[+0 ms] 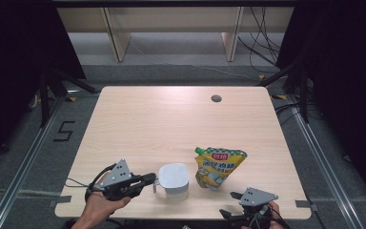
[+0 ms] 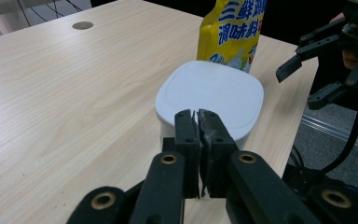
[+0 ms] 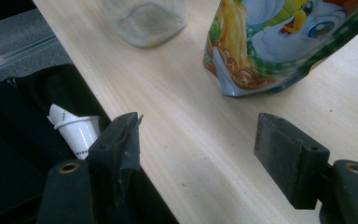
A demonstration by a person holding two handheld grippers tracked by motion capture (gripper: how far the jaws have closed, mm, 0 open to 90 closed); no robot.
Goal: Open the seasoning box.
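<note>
Resting closed beside white-lidded container (image 2: 209, 95), left jaws; right jaws open near pouch (image 3: 279, 42).

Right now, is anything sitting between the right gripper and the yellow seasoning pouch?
Nothing visible does. The right gripper sits at the table's near edge with its jaws open, and bare table lies between it and the yellow pouch. The white-lidded container stands off to the pouch's left.
</note>
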